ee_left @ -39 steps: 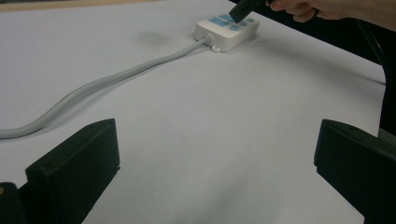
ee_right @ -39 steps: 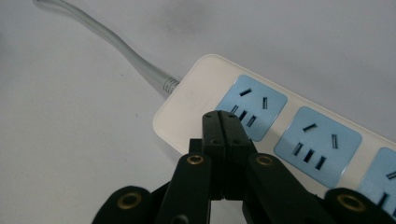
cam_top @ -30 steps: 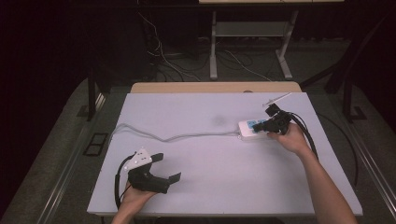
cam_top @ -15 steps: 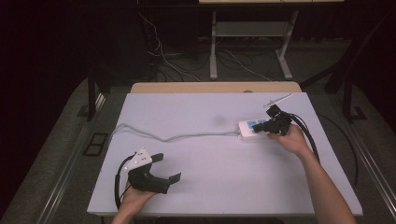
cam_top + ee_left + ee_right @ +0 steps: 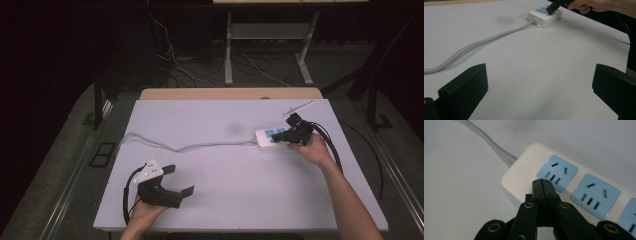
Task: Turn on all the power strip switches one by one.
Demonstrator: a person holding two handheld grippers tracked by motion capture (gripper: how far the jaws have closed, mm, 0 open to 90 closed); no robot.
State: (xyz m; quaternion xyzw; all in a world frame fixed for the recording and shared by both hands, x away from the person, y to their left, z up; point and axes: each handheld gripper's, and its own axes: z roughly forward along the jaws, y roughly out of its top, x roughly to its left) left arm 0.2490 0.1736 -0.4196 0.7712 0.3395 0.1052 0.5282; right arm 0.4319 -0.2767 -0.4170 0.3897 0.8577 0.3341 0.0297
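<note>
A white power strip [image 5: 269, 137] with blue socket faces [image 5: 557, 172] lies at the right of the white table; its grey cord [image 5: 190, 146] runs left across the table. My right gripper [image 5: 283, 137] is shut with nothing between its jaws, and its tips [image 5: 542, 185] rest over the strip's near edge beside the first socket. The same strip [image 5: 545, 17] lies far off in the left gripper view, with the right hand [image 5: 589, 4] over it. My left gripper [image 5: 180, 180] rests near the table's front left, jaws wide apart and empty.
The white table [image 5: 220, 190] has a wooden strip [image 5: 230, 93] along its far edge. A thin white rod-like item [image 5: 298, 107] lies at the back right. Behind the table stand a metal stand [image 5: 267, 45] and loose floor cables [image 5: 175, 65].
</note>
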